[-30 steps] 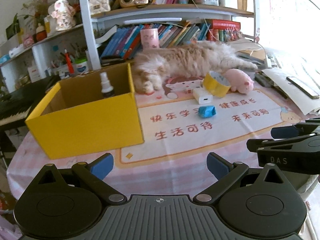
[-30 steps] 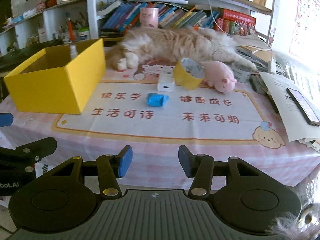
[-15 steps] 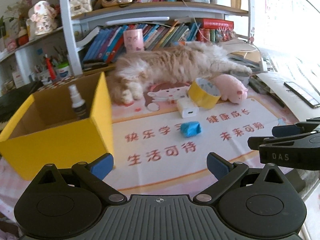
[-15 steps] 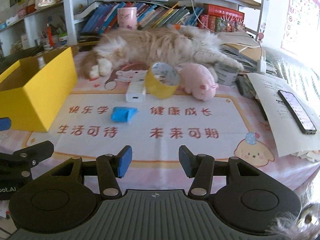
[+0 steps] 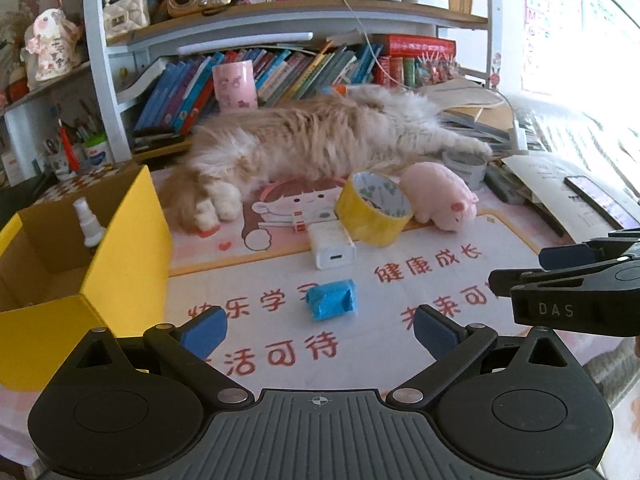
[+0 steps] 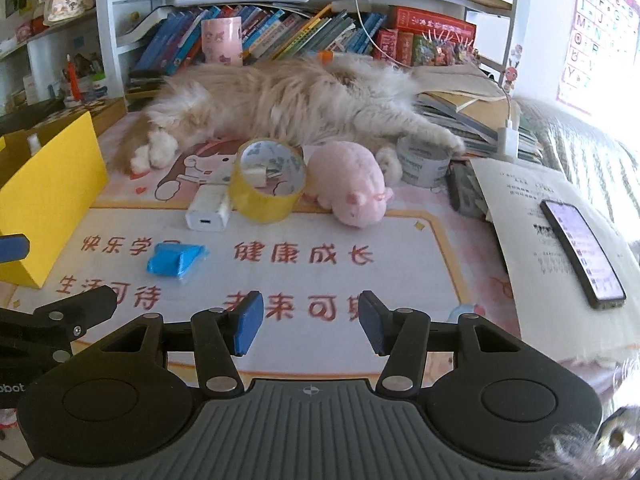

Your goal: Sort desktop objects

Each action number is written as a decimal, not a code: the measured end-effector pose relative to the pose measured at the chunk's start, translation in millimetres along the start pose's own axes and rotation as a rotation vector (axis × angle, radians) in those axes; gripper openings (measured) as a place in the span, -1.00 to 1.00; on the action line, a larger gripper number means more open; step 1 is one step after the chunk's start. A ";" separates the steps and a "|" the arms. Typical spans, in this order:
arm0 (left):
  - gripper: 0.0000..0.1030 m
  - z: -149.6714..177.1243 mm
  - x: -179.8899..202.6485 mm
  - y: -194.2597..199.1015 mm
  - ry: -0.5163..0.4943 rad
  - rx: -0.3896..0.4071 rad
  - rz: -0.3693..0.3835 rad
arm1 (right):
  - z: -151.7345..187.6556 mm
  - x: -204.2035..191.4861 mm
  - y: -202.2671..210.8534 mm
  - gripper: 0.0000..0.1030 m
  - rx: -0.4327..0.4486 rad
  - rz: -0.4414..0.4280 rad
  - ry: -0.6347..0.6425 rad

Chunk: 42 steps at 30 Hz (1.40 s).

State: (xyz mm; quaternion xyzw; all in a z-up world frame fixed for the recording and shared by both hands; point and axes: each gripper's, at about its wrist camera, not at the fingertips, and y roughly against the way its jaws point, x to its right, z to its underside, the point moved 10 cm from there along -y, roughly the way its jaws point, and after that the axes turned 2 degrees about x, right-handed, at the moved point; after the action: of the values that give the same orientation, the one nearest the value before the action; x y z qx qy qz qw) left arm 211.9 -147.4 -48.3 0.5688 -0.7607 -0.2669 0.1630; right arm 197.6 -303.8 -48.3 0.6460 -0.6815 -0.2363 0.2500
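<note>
both tongs are empty. left tongs [image 5: 318, 330] are spread wide, nothing between the pads; right tongs [image 6: 307, 324] stand apart too, narrower, also bare.

nearest target is the blue packet [image 5: 331, 299], flat on the worktop mat [image 6: 400, 280], dead ahead of the left tongs and just left of the right ones. i'd take it with the left: it's centred there and the yellow box [image 5: 120, 280] sits on that same side. come down steep, straddle the short width, pads low to the mat, since it looks soft and thin and could slide or fold.

behind it: white charger [image 6: 208, 214] touching the yellow tape roll [image 6: 266, 188], pink plush pig [image 6: 352, 184] just beside that. separate charger from roll before gripping.

cat [image 6: 288, 100] lies right behind the pile, paws near the roll. approach from the front, slow. spray bottle [image 5: 89, 222] already upright in the box; drop clear of it.
</note>
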 end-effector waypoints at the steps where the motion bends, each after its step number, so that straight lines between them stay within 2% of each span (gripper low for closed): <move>1: 0.96 -0.8 1.2 -2.6 0.007 -0.002 -0.004 | -1.9 2.6 -2.3 -0.02 0.001 -0.004 0.004; 19: 0.93 -14.8 17.5 -39.6 0.079 -0.023 -0.045 | -31.9 20.5 -49.4 0.19 -0.004 -0.108 0.089; 24: 0.87 -12.3 25.7 -62.4 0.062 -0.071 -0.038 | -39.3 28.8 -58.7 0.24 -0.001 -0.116 0.090; 27: 0.87 -15.0 29.4 -72.4 0.041 -0.072 -0.037 | -42.3 34.9 -66.4 0.24 -0.009 -0.114 0.085; 32: 0.82 -17.1 25.8 -94.2 0.040 -0.095 -0.062 | -50.6 40.8 -84.3 0.41 -0.026 -0.124 0.080; 38: 0.67 -12.2 18.0 -116.2 0.081 -0.146 -0.080 | -70.2 41.5 -112.9 0.46 -0.023 -0.123 0.110; 41: 0.46 -8.1 15.2 -125.7 0.100 -0.168 -0.080 | -79.5 41.4 -128.7 0.48 -0.024 -0.120 0.137; 42: 0.33 -6.6 14.8 -128.2 0.106 -0.175 -0.077 | -81.1 41.5 -134.3 0.48 -0.031 -0.119 0.144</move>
State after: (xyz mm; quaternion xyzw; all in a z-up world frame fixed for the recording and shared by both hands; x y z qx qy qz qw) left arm 311.0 -189.9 -119.6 0.5947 -0.7022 -0.3080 0.2417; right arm 350.7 -352.3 -71.5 0.6968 -0.6182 -0.2143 0.2940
